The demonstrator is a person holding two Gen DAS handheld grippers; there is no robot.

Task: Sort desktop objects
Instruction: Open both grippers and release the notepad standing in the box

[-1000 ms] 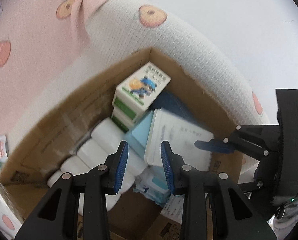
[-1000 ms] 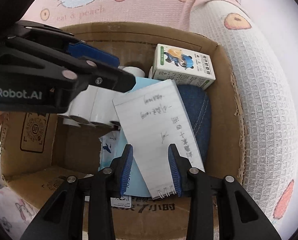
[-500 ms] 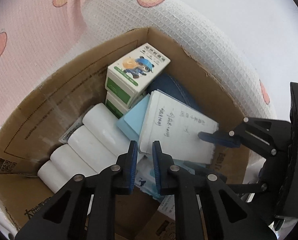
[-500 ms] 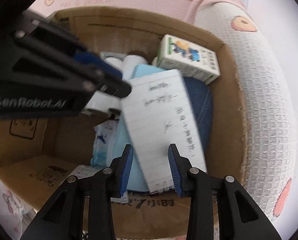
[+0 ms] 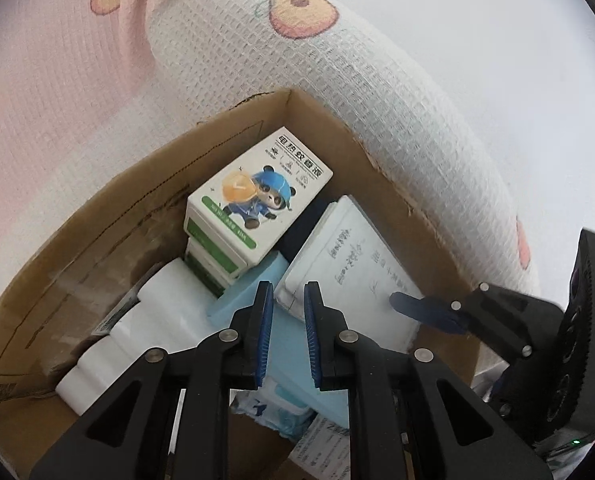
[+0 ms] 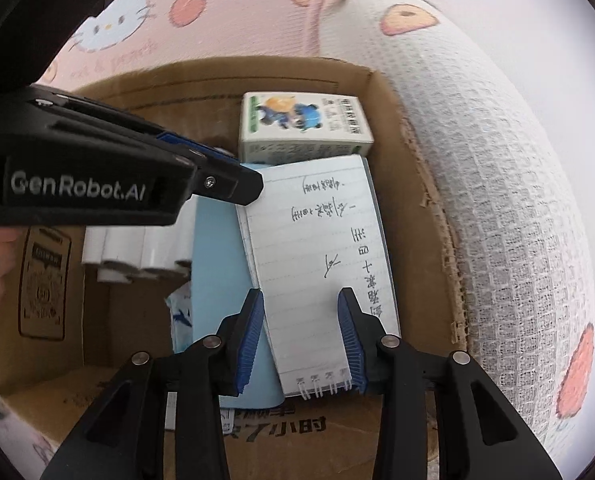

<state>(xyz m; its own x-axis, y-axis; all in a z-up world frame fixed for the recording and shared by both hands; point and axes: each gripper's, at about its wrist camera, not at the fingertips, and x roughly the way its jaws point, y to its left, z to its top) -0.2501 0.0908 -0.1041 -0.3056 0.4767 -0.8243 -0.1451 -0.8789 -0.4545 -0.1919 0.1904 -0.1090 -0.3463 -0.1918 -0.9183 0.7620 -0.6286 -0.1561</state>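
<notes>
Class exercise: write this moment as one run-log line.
left gripper: narrow gap, at notepad corner | right gripper: jaws opening, astride notepad | notepad: lying in cardboard box

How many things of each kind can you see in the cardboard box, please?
Panda cartons: 2, stacked
White rolls: 4 ends showing
Notepad: 1
Light blue book: 1
Wipes pack: 1
Dark blue item under the notepad: 1
Total: 10, counting only what shows
</notes>
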